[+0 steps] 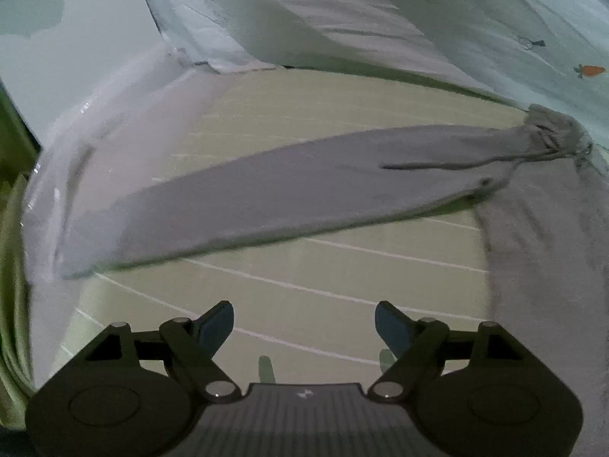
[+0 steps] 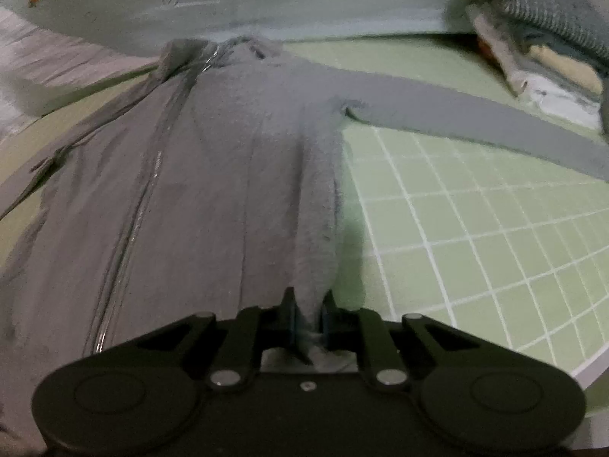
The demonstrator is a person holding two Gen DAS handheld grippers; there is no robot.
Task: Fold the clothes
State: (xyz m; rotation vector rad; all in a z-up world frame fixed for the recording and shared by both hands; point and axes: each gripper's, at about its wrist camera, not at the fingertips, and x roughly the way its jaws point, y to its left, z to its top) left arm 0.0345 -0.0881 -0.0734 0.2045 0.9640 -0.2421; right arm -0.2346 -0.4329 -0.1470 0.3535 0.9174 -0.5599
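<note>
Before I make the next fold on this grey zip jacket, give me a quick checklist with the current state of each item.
1. Right gripper clamped on the jacket's bottom hem: ok.
2. Left gripper open, ready to grasp: ok.
3. Left gripper holding fabric: not ok, nothing between its fingers.
4. Sleeve laid out straight on the green mat: ok.
5. Jacket body flat: not ok, creased along the zipper.
6. Folded stack clear of the other sleeve: cannot tell.

readable text: none found | numbers: none | brands: none | grid mat (image 2: 475, 228) ahead of fingers: white lines only, unlabelled
</note>
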